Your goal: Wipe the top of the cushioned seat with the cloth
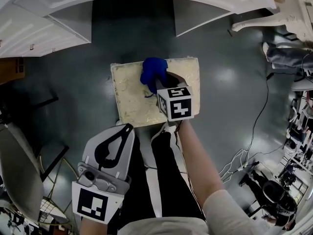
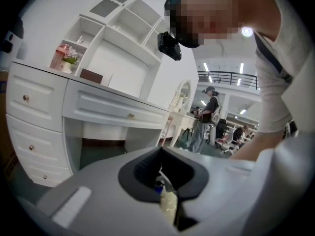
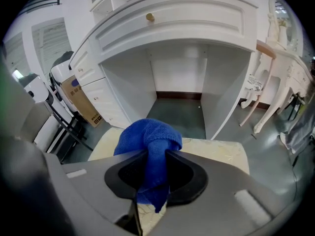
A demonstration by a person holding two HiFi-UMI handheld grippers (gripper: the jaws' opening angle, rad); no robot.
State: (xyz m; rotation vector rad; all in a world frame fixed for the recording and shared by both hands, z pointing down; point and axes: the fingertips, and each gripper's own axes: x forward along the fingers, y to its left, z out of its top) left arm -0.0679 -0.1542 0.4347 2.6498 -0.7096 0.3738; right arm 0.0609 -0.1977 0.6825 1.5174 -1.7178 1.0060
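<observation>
On the grey floor (image 1: 73,82) stands the cushioned seat (image 1: 129,99). Over it, right tongs (image 1: 155,83) clamp the blue cloth (image 1: 152,70); left tongs (image 1: 128,128) are closed and empty.

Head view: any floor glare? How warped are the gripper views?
Head view: one soft glare patch on the dark floor right of the cushioned seat. Right gripper view: fisheye bows the desk, corners dark, cloth sharp. Left gripper view: same fisheye, ceiling lights blown out.

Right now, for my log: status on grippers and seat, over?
Right gripper shut on blue cloth at seat's far edge. Left gripper shut, empty, low. No obstruction.
</observation>
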